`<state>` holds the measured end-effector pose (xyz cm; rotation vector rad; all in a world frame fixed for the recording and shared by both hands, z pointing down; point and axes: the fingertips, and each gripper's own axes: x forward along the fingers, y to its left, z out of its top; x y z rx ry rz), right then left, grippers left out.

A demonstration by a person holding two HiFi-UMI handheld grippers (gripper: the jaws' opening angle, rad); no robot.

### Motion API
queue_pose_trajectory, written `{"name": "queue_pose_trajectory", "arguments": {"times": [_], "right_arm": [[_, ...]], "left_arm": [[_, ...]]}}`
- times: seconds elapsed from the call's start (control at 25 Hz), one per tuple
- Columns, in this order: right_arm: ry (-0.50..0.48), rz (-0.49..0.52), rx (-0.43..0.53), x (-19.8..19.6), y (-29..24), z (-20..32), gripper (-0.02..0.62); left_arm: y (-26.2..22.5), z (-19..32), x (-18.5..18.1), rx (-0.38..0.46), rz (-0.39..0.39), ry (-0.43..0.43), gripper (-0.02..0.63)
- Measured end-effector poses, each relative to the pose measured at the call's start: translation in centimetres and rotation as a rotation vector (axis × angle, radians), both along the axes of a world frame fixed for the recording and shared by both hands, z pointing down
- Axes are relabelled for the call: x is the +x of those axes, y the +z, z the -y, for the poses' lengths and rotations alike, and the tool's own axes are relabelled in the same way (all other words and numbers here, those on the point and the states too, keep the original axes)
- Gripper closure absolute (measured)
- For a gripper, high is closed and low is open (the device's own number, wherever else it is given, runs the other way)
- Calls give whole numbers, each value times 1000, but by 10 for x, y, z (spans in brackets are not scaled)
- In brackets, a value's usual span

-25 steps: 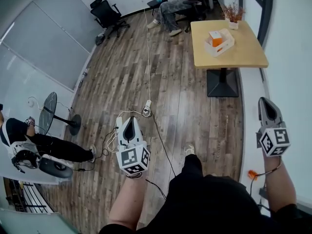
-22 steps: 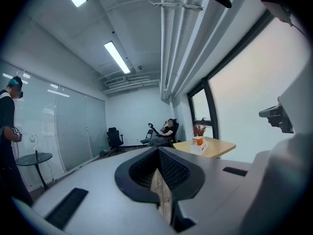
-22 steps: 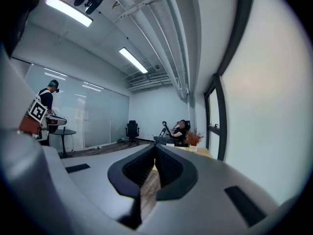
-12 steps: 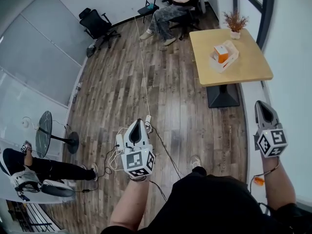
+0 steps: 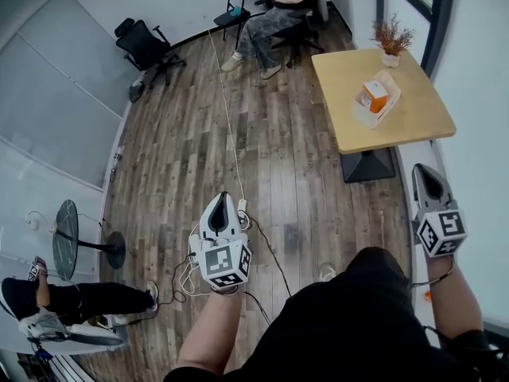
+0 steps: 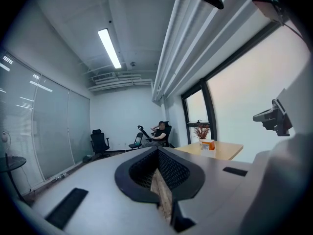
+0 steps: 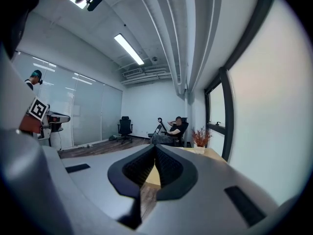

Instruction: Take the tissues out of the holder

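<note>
Both arms extended forward at waist height, left gripper (image 5: 222,217) and right gripper (image 5: 430,185) pointing ahead, well apart, jaws of each closed together with nothing between.

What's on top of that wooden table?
A white holder with an orange pack in it, and a potted plant near the far edge. The holder's bottom is covered by the pack.

hand-held grippers (image 5: 223,201) (image 5: 427,173) 2 | tables (image 5: 413,122) (image 5: 67,228) 2 | tissue holder (image 5: 367,116) 1 | potted plant (image 5: 395,37) 1
</note>
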<state>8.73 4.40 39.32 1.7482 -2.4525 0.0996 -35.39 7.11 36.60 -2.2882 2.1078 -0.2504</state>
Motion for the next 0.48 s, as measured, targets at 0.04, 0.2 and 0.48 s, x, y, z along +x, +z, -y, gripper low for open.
{"name": "queue_pose_trajectory", "arguments": {"times": [0.04, 0.2, 0.48], "right_arm": [[7, 1, -3, 0, 1, 3, 589], [46, 3, -8, 3, 0, 17, 589], [55, -13, -25, 5, 4, 48, 589]], "left_arm": [[1, 6, -1, 1, -2, 3, 601], [-2, 30, 2, 7, -2, 40, 601], [-2, 55, 2, 23, -15, 35, 601]]}}
